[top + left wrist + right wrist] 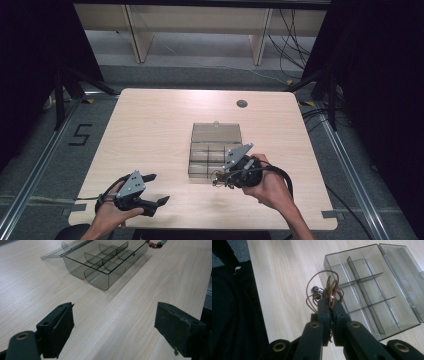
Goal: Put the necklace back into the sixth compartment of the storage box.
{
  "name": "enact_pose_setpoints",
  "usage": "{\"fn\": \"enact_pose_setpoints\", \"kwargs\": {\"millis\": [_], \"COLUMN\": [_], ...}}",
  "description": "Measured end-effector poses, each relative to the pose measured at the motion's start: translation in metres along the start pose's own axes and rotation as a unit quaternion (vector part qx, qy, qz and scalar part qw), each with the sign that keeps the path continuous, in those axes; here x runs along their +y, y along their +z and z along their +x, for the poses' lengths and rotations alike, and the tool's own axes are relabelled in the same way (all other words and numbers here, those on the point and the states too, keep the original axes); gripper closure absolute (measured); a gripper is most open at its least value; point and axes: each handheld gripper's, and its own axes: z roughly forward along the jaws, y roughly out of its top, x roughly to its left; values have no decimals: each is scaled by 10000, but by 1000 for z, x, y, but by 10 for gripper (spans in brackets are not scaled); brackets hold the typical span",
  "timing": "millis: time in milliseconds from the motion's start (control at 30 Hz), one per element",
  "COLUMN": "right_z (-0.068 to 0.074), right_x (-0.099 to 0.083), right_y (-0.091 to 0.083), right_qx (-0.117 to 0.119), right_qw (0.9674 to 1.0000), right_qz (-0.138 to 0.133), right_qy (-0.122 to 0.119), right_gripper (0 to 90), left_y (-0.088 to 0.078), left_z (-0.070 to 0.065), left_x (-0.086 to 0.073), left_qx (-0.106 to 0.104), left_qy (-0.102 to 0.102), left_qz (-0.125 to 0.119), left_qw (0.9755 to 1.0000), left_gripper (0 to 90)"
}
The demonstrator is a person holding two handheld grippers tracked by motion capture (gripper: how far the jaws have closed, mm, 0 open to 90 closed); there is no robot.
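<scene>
— High view: what surrounds the right gripper (pixel 218 181)?
— A smoky divided box (pixel 215 155), lid open, mid-table. Its jaws pinch a tangled bracelet (pixel 325 291) just beside the box; beads blur. Left gripper (pixel 156 189) gapes near the front edge.

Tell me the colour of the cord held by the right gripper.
Brown cord, clearest in the right gripper view.

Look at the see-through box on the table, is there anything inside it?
No, every compartment of the clear divided box lies bare, and the beaded cord bracelet hangs clamped in the right gripper, above the table.
</scene>
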Motion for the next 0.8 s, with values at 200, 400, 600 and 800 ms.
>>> {"fn": "enact_pose_setpoints", "kwargs": {"millis": [200,400,600,800], "right_z": [-9,-20,-32,-45], "right_x": [-1,-2,-2,-2], "right_y": [-2,-5,-7,-7], "right_qx": [-2,-60,-103,-161], "right_qw": [9999,9995,9992,9981], "right_qz": [70,159,195,335], "right_qy": [106,252,336,485], "right_gripper": [876,876,875,876], "left_y": [1,0,0,0], "left_z": [-1,0,1,2], "left_x": [-1,0,0,0], "left_qx": [-35,-11,-8,3], "left_qy": [-131,8,47,106], "left_qz": [-27,6,54,94], "left_qw": [9999,10000,10000,9999], "left_gripper": [151,151,151,151]}}
